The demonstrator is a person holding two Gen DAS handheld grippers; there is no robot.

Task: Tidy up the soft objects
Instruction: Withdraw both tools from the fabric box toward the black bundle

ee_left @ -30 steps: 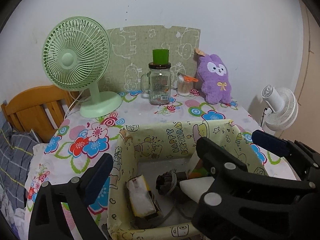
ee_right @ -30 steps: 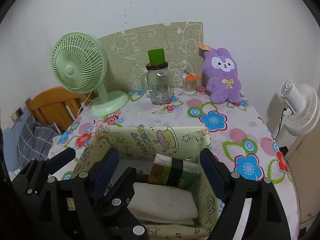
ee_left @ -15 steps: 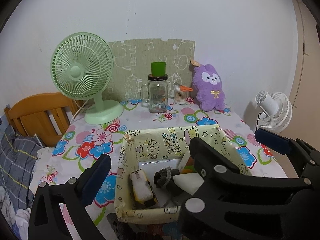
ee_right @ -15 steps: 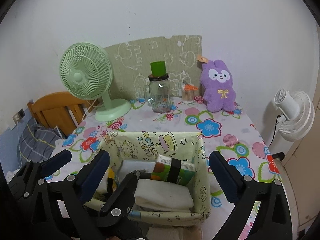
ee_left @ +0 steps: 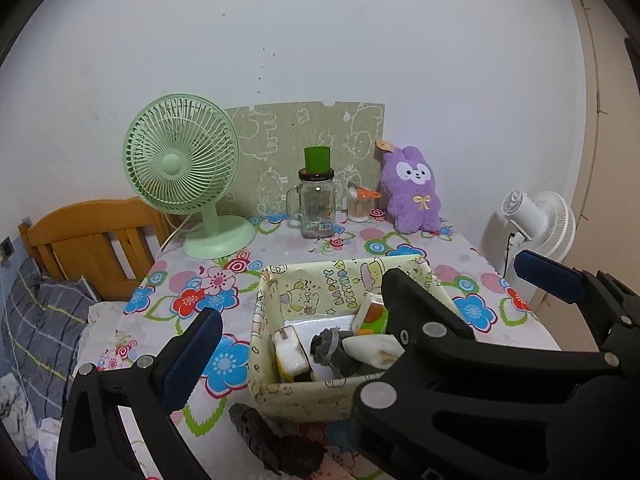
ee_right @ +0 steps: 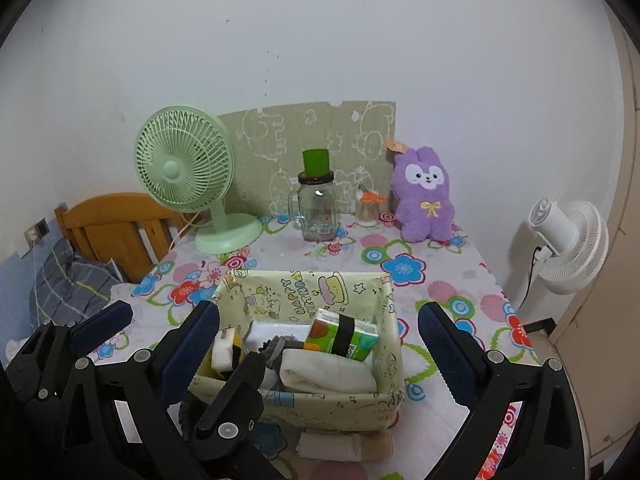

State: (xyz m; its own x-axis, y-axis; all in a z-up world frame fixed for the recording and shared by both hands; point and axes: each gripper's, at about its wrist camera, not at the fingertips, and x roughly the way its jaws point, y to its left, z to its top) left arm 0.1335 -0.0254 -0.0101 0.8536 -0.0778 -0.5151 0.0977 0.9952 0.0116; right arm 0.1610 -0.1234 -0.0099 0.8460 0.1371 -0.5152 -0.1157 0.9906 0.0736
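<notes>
Both grippers pulled back from fabric bin point(ee_right: 304, 408); right gripper point(ee_right: 320, 334) jaws spread wide, empty; left gripper point(ee_left: 362, 298) likewise apart. Dark sock point(ee_left: 276, 440) outside bin remained.

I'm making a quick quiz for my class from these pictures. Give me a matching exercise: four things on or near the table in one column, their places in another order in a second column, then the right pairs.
Things:
1. green desk fan
2. purple plush rabbit
3. green tissue pack
4. white standing fan

Places:
A. inside the fabric box
B. on the floor, off the table's right edge
C. back left of the table
D. back right of the table, against the wall

Pairs: 1-C, 2-D, 3-A, 4-B
</notes>
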